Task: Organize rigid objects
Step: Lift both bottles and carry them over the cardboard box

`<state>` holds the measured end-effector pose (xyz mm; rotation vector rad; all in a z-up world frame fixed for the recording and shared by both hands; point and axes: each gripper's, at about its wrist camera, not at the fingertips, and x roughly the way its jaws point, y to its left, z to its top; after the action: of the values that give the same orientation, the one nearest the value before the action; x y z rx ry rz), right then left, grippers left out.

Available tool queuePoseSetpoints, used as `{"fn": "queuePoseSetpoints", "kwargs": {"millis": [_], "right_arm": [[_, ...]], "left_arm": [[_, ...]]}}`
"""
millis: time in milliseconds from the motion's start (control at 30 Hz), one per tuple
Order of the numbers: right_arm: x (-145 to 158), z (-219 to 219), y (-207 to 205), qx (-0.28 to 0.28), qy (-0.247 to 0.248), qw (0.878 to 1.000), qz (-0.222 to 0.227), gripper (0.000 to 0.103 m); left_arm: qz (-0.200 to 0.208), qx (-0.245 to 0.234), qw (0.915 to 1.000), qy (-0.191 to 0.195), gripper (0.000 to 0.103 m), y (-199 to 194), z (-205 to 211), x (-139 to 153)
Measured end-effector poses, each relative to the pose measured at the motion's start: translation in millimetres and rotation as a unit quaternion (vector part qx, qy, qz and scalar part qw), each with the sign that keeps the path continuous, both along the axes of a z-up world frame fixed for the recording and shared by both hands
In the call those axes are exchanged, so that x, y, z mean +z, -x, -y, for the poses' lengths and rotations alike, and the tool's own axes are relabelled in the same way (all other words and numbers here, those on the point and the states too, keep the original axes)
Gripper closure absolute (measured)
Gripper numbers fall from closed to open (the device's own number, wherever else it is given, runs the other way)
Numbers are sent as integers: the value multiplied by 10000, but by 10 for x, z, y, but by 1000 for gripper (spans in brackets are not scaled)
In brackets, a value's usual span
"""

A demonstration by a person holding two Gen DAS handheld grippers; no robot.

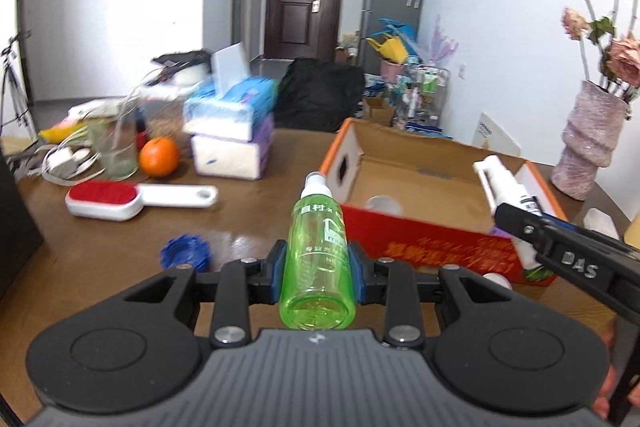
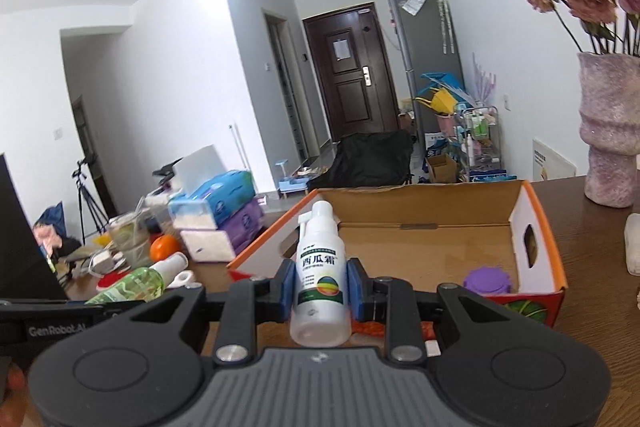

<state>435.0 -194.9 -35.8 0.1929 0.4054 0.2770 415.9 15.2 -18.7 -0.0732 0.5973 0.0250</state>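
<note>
Two bottles are held above the brown table, one in each gripper. The left gripper has its jaws clamped on the green spray bottle, whose long axis runs straight ahead along the fingers, nozzle forward and base toward the camera. The right gripper has its jaws clamped on the white spray bottle, which also lies along the fingers, with its cap toward the open cardboard box just ahead.

On the table to the left lie a red lint brush, a blue cap, an orange, a glass and stacked tissue packs. A pink vase of flowers stands to the right of the box.

The left wrist view shows the right gripper's finger and its white bottle over the box's right near corner, and a pale round thing on the box floor. The right wrist view shows a purple lid inside the box by its near wall, and the green bottle low at the left.
</note>
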Motion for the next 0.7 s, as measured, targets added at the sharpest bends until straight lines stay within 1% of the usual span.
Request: {"fn": "queuePoseSetpoints", "kwargs": {"millis": [100,233,333,500,700], "right_arm": [[-1,116,-82,-123,7,9999,59,77],[15,245,-204,-233,-101,9997,47,77],[7,344,-285,-296,-188,9994,40,77],[-16,475,-388,-411,-153,9989,149,77],[-37,621,-567,-457,-261,9985,117,77]], "left_arm": [[21,-98,9998,-147,71,-73,163,59],[-21,-170,9998,-103,71,-214,307,122],[33,-183,9996,-198,71,-320,425,162],[116,-143,9989,-439,71,-523,641,233],[126,-86,9988,-467,71,-751,792,267]]}}
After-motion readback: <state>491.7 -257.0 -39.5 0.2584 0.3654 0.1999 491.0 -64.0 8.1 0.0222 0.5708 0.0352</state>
